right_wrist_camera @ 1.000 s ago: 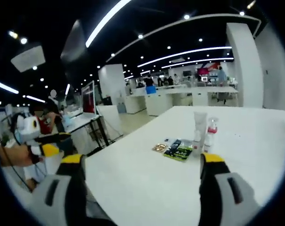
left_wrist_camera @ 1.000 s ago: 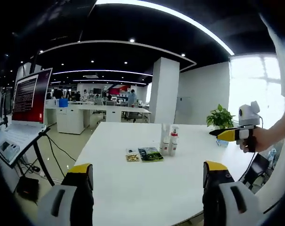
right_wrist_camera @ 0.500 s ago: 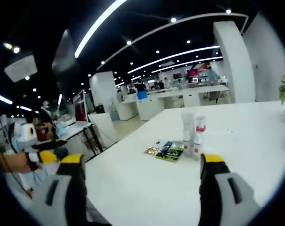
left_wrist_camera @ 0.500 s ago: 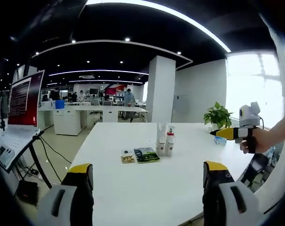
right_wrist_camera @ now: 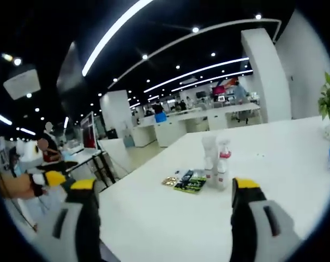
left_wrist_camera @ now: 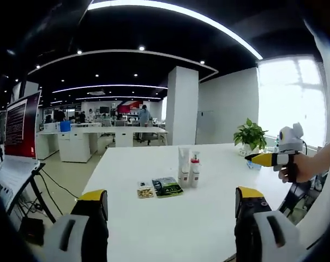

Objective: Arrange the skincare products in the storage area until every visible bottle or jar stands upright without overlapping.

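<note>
Two upright bottles, a white tube [left_wrist_camera: 183, 166] and a red-collared spray bottle [left_wrist_camera: 194, 170], are seen on the white bench [left_wrist_camera: 208, 218] of an open office, ahead of both grippers' spread, empty fingers [left_wrist_camera: 94, 204].

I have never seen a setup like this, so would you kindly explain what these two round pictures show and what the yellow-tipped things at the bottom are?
There is no robot here: a person holds a two-jaw claw in each hand, and a fisheye camera rides on each. The left gripper view looks out over the left claw, the right gripper view over the right claw; both are open and hold nothing. On the white table stand a white tube and a red-collared spray bottle, upright and close together, beside a dark flat packet and a small gold one. A potted plant sits further back.
</note>
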Motion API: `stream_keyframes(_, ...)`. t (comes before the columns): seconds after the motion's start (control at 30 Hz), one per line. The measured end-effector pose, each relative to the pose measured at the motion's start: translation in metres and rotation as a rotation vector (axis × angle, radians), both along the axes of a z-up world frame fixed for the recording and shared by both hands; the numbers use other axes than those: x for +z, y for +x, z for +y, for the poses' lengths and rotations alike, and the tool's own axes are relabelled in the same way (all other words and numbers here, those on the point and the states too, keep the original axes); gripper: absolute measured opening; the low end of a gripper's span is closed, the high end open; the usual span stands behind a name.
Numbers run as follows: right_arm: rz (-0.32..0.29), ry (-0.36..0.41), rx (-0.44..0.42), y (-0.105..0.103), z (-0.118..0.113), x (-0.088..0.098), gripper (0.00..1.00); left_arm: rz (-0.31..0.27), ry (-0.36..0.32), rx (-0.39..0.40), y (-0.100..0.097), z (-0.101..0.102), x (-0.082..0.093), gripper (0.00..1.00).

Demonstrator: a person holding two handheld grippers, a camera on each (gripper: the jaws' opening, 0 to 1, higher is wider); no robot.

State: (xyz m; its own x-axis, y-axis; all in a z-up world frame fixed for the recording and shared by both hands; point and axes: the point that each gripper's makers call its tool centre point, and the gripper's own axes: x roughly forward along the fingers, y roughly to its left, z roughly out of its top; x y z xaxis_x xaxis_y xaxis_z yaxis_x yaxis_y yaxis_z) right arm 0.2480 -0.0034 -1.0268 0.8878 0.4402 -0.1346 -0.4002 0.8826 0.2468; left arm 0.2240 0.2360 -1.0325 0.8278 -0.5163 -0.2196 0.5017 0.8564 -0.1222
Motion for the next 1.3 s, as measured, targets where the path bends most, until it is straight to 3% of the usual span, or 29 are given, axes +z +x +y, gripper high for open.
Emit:
stream_keyframes(0.27, 0.000, 0.005, -0.007, 0.008, -0.008, -0.002, 0.99, 0.002, 0.006, -0.026, 0.002, -0.017, 0.003, 1.00)
stream_keyframes(0.43, 0.004, 0.016, -0.003, 0.011, -0.002, -0.007, 0.99, -0.002, 0.022, -0.030, -0.002, -0.015, 0.005, 1.00)
stream_keyframes(0.6, -0.015, 0.017, -0.001, 0.007, -0.002, -0.002, 0.99, 0.003, 0.018, -0.015, 0.004, -0.010, 0.004, 1.00)
stream_keyframes(0.7, -0.019, 0.024, -0.025, 0.004, -0.014, -0.001, 0.99, 0.002, 0.015, -0.013, 0.008, -0.012, 0.005, 1.00)
stream_keyframes(0.87, -0.030, 0.043, -0.071, 0.004, -0.031, 0.002, 0.99, 0.005, 0.020, -0.024, 0.011, -0.020, 0.009, 1.00)
stream_keyframes(1.07, -0.004, 0.053, -0.086, -0.001, -0.032, -0.012, 0.99, -0.001, 0.036, -0.049, 0.010, -0.029, 0.014, 1.00)
stream_keyframes(1.3, -0.017, 0.038, -0.092, -0.011, -0.037, -0.006, 0.99, 0.010, 0.037, -0.069, 0.014, -0.040, 0.007, 1.00)
